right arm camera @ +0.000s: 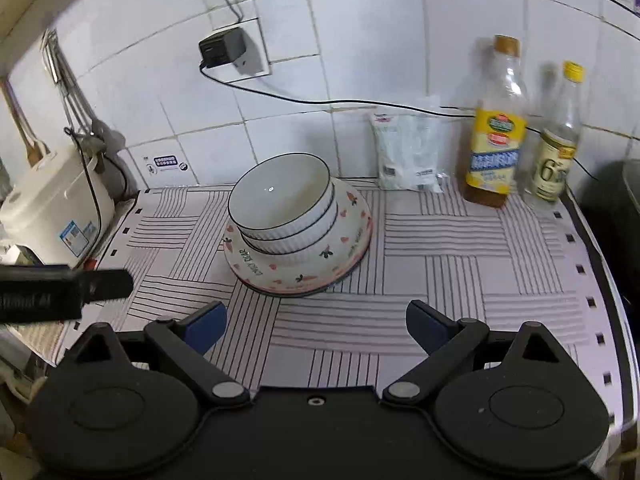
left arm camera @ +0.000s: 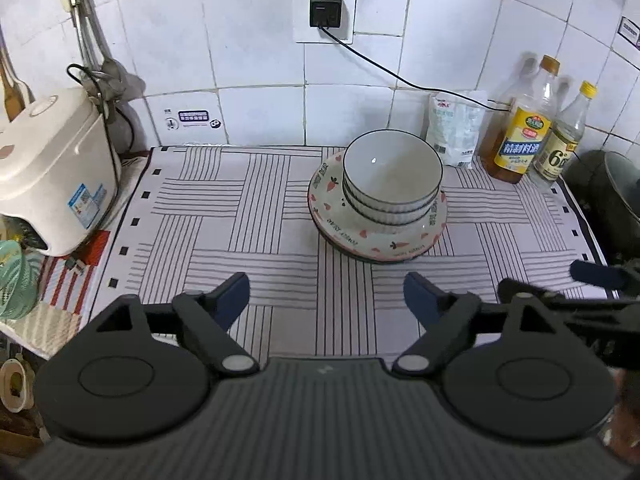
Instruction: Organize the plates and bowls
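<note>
The bowls (left arm camera: 392,176) sit nested one inside another, white and ribbed with a dark rim, on a stack of plates (left arm camera: 378,236) printed with hearts and carrots. A darker plate edge shows at the very bottom of the stack. The whole pile stands on a striped cloth (left arm camera: 240,216) toward the back of the counter, a little right of centre in the left wrist view.

The left gripper (left arm camera: 326,294) hovers low over the front of the cloth, level, with its blue-padded fingers spread wide and holding nothing. The right gripper (right arm camera: 316,326) is likewise spread and empty, held just beside the left one at the front. Each shows at the side of the other's view.

The pile lies ahead of both tools, apart from the fingertips, with bare striped cloth between. There is open cloth to the left of the pile as far as the rice cooker (left arm camera: 52,168). Behind and to the right stand a white bag (left arm camera: 454,132) and two bottles (left arm camera: 520,132) against the tiled wall (left arm camera: 256,52). A dark pot (left arm camera: 616,200) sits at the right edge of the cloth.
</note>
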`<state>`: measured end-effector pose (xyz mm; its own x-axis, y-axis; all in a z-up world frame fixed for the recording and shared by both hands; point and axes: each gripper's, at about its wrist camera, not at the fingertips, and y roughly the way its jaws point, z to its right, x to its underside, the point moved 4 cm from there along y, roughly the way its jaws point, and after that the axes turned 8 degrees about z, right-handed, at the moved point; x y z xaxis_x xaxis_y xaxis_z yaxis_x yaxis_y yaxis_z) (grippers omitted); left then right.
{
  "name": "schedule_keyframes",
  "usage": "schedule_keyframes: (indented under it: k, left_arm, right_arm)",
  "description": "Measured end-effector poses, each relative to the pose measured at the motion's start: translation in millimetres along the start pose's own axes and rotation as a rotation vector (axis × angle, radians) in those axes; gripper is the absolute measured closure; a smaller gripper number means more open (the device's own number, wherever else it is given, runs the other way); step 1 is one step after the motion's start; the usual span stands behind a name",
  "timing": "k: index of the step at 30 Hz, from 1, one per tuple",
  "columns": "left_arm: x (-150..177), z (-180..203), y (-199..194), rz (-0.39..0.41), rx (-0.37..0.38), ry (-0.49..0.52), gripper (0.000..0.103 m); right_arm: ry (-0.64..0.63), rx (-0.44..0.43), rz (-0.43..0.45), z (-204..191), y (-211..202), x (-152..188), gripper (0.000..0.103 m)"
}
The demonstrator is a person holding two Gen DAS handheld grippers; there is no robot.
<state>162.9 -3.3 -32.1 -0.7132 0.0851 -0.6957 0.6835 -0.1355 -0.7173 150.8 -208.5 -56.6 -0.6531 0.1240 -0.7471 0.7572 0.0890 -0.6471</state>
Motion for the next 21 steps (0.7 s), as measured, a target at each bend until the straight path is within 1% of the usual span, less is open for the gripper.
schedule_keyframes:
  k: [3, 7, 10, 14, 15, 21]
  left_arm:
    - [6.1, 0.0, -15.2, 0.008, -0.007, 0.006, 0.011]
    - [12.2, 0.0, -32.8, 0.014, -0.024, 0.023, 0.011]
    - [16.8, -1.2, -43.2, -0.003, -0.029, 0.019, 0.010]
    - [22.6, -3.8, -56.8, -0.015, -0.051, 0.039, 0.010]
    - [24.2, -3.7, -60.1, -0.019, -0.047, 0.050, 0.010]
    - [30.9, -4.3, -72.9, -0.020, -0.074, 0.064, 0.010]
  right_arm:
    - [-0.012, 0.036, 0.004, -2.3, -18.8, -0.3, 0.005]
    - [-0.004, 0.077, 0.002, -4.0, -40.7, -1.1, 0.003]
    - [0.003, 0.119, 0.001, -4.9, -55.2, 0.9, 0.002]
    - [-0.028, 0.161, -0.004, -9.4, -73.9, 4.5, 0.002]
    - [-0.031, 0.171, 0.002, -10.7, -79.0, 5.0, 0.002]
    - [-0.039, 0.180, 0.026, -19.1, -105.7, 7.3, 0.002]
